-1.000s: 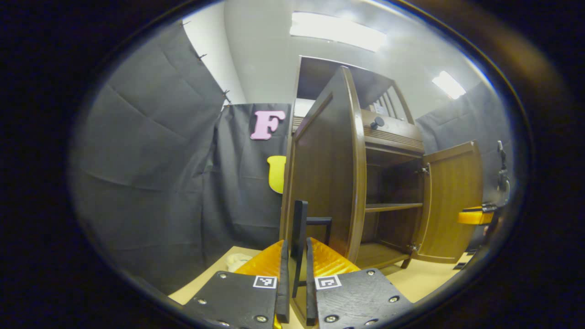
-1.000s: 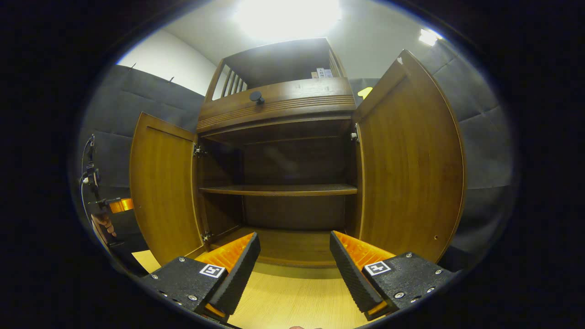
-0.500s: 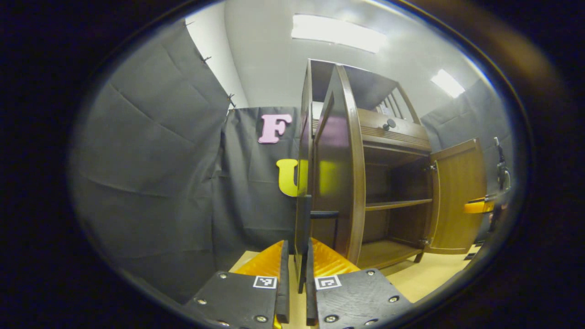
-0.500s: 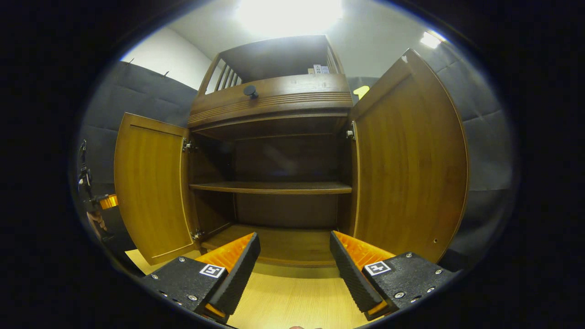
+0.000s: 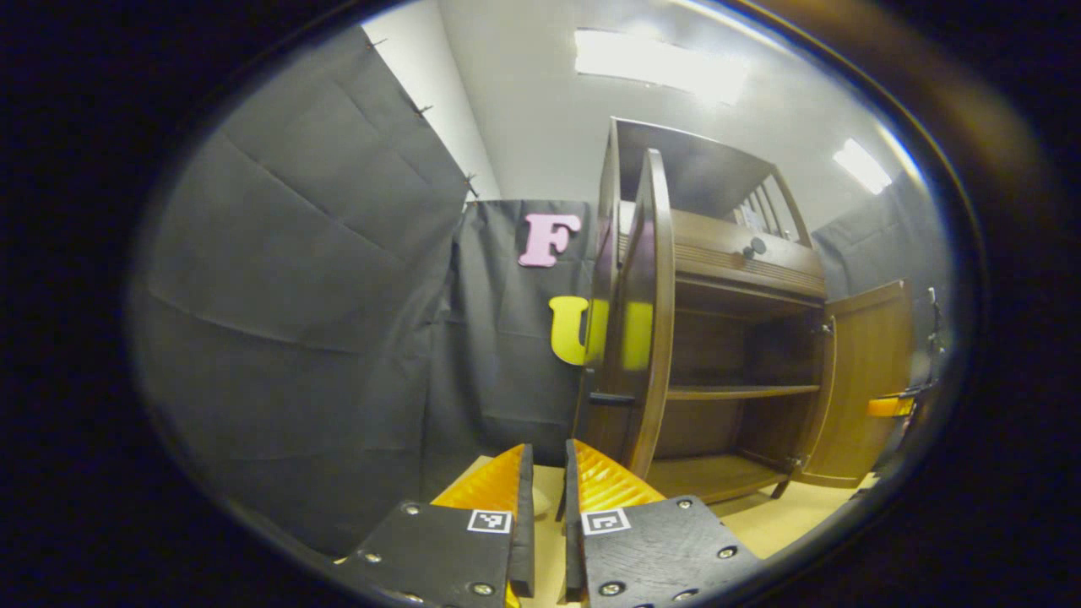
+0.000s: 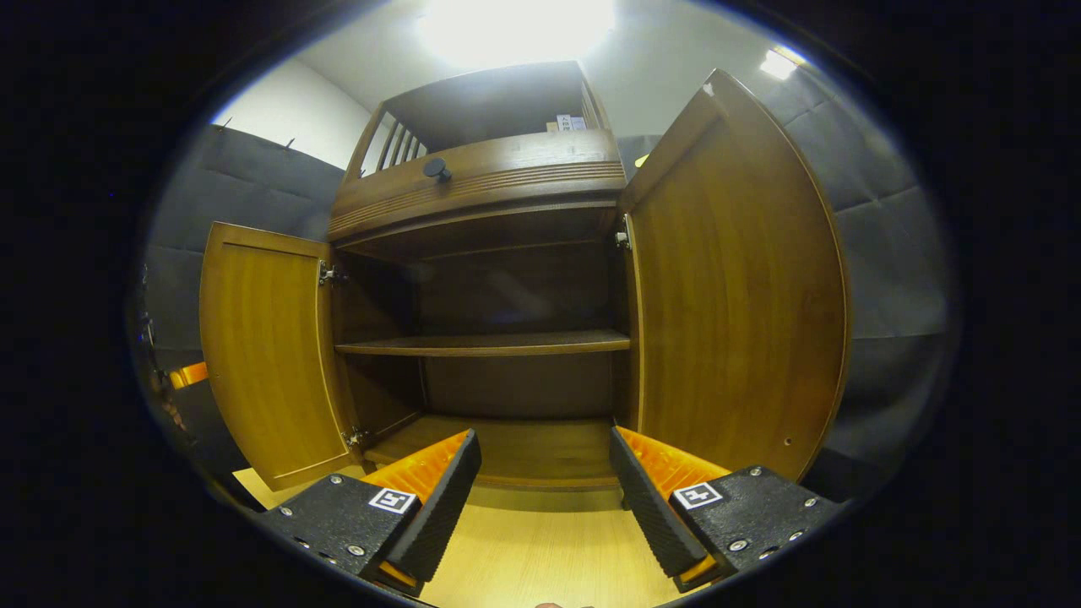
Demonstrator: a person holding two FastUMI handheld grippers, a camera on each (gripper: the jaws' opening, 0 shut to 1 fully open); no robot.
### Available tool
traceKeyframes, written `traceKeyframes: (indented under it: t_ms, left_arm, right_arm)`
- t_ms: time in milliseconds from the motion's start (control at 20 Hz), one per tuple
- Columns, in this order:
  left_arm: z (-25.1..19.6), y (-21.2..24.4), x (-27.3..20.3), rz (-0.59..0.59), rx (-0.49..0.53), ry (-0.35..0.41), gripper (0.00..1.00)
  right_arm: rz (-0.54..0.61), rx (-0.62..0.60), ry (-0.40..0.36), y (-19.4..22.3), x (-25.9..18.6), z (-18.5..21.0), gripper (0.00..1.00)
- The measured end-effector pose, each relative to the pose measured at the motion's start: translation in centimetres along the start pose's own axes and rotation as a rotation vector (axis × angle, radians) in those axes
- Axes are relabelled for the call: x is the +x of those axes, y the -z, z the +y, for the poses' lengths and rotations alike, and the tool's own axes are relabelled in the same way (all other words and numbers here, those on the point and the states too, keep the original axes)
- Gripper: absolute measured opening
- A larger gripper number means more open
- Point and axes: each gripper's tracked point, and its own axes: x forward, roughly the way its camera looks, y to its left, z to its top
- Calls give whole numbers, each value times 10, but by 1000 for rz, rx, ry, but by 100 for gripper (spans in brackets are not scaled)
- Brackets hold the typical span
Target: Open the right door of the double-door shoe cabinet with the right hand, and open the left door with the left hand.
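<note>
The brown wooden shoe cabinet [image 6: 473,181] stands in front of me with both doors swung wide. In the right gripper view the left door [image 6: 270,355] and the right door [image 6: 735,287] flank two bare shelves [image 6: 481,344]. My right gripper [image 6: 545,443] is open, low before the cabinet's base, holding nothing. In the left gripper view the left door [image 5: 642,338] is edge-on, its dark bar handle [image 5: 610,398] a little beyond my left gripper [image 5: 549,456]. That gripper's fingers stand nearly together with only a thin gap and nothing between them.
A drawer with a round dark knob [image 6: 437,169] sits above the doors. Black cloth walls close in on the left [image 5: 321,321] and behind the cabinet. The floor [image 6: 540,557] is pale wood. The right door [image 5: 866,380] stands at the far right of the left gripper view.
The left door swung further outward. My left gripper, which held the door's bar handle, has come off it and drawn back. The right gripper stayed open, shifting slightly.
</note>
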Motion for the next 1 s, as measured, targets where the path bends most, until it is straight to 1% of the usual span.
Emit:
traceKeyframes:
  t_ms: [50,100,150,200,300,400,450,600,650,700,750,800,850,900,950,1000]
  left_arm:
    - [0,-5,-8,-9,2,-29,10]
    - [0,-11,-13,-20,2,-49,20]
    - [0,-18,-20,-32,0,-64,20]
    - [-2,-24,-25,-46,-1,-72,15]
    - [-17,-39,-33,-70,17,-86,18]
    - [-27,-48,-34,-78,45,-102,40]
    - [-32,-50,-34,-77,53,-99,40]
    - [-67,-47,-26,-68,62,-59,86]
    - [-76,-43,-23,-57,61,-44,87]
    - [-87,-39,-20,-46,61,-27,89]
    - [-96,-37,-17,-40,62,-11,89]
    - [-105,-35,-13,-29,64,3,86]
    - [-116,-30,-7,-13,59,22,89]
    - [-125,-25,-1,7,51,39,86]
    - [-134,-19,2,27,46,49,89]
    - [-139,-15,8,47,46,52,89]
  right_arm:
    - [2,-5,7,0,-1,-3,95]
    - [-2,-10,13,-2,-4,-7,95]
    - [-8,-15,14,-4,-6,-8,95]
    - [-13,-21,13,-6,-8,-7,95]
    - [-24,-37,12,-11,-13,-9,95]
    - [-26,-51,16,-14,-16,-11,95]
    - [-26,-54,19,-15,-19,-13,95]
    - [-25,-44,16,-16,-23,-17,95]
    - [-22,-43,14,-16,-24,-19,92]
    - [-17,-46,14,-15,-25,-21,95]
    - [-15,-51,17,-15,-26,-23,95]
    - [-12,-55,21,-15,-26,-27,95]
    - [-6,-56,24,-15,-25,-30,92]
    - [2,-52,26,-13,-22,-34,92]
    - [11,-41,29,-12,-21,-36,95]
    - [21,-25,30,-9,-19,-40,95]
